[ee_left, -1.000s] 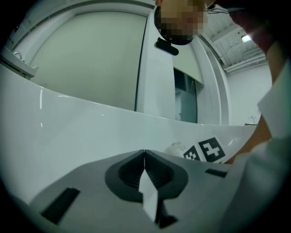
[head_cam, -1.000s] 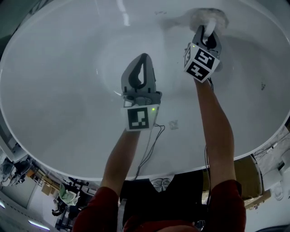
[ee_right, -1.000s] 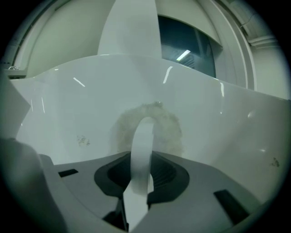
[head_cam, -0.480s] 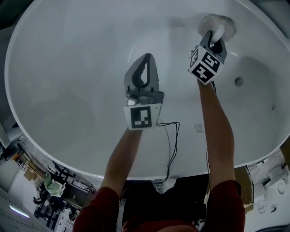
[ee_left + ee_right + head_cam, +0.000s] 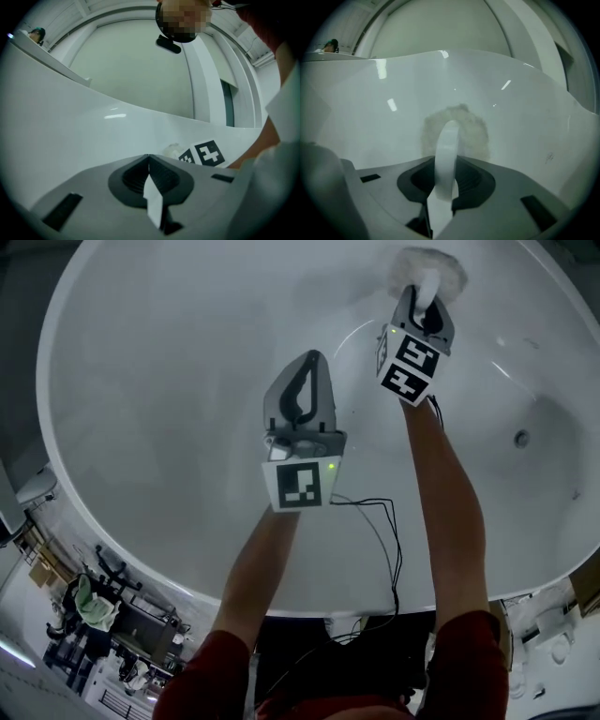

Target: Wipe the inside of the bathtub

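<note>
My left gripper (image 5: 313,360) hangs over mid-tub, jaws pressed together. A black cable (image 5: 380,521) lies below it. Further out, my right gripper (image 5: 424,298) pinches the white loop handle (image 5: 447,150) of a fluffy white scrub pad (image 5: 429,266). The pad sits against the far wall of the glossy white bathtub (image 5: 159,381). Drain (image 5: 521,438) at right.

Dim, cool light; glare streaks on the bathtub (image 5: 525,108) beyond the right hand-held gripper (image 5: 446,161); fisheye edges bend and darken; jaws blurred.
</note>
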The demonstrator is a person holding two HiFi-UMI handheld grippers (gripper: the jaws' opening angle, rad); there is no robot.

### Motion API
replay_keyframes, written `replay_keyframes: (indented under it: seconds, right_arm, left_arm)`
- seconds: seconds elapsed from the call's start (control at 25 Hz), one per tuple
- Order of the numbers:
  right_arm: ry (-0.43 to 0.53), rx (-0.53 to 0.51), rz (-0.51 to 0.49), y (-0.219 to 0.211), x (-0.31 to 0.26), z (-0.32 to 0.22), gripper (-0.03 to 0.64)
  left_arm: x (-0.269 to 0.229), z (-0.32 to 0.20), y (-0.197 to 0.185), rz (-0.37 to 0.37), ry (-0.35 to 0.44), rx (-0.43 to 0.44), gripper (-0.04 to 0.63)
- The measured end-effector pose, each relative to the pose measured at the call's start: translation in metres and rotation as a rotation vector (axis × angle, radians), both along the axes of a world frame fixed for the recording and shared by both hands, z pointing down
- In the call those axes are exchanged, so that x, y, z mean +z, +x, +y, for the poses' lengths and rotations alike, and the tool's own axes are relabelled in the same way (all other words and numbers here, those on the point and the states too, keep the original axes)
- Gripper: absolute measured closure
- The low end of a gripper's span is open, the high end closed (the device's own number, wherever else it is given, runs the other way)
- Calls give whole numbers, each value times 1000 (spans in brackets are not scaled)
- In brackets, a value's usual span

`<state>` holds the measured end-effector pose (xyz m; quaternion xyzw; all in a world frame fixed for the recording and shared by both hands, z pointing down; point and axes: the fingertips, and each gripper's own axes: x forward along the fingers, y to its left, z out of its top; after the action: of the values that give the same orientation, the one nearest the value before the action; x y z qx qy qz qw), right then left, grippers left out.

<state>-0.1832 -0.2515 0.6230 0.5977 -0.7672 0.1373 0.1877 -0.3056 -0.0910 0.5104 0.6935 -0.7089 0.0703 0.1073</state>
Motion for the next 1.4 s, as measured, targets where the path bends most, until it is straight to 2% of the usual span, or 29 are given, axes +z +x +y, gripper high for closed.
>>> replay_keyframes:
  seconds: [0.12,0.28,0.36,0.48,0.6,0.76,0.88,0.96,1.16,1.4]
  right_arm:
    - [3,-66,-15,-57,-7,7,523]
    - [8,-189,8,-96,-15,19,523]
    - [5,-218,45,-98,-15,21,523]
    - [-13,-239,45,-96,-14,24,523]
    - [-22,-268,15,-89,-22,29,523]
    - [-23,-242,-59,-68,-48,50,523]
    - [-7,-209,-107,-31,-73,75,523]
    - [7,-176,-122,8,-90,88,523]
    - [54,-39,-115,145,-128,106,523]
    - [111,119,-68,289,-160,125,523]
  left_arm:
    - [-3,10,-36,6,7,-46,580]
    - [-1,17,-45,6,2,-65,580]
    - [-2,17,-45,12,0,-79,580]
    - [-7,19,-40,0,3,-67,580]
    - [-12,20,-28,-2,8,-48,580]
    - [-24,18,-10,-10,9,2,580]
    - [-37,19,15,-30,11,33,580]
    - [-49,14,43,-35,27,56,580]
    - [-73,-8,151,-7,64,144,580]
    - [-89,-19,273,7,90,276,580]
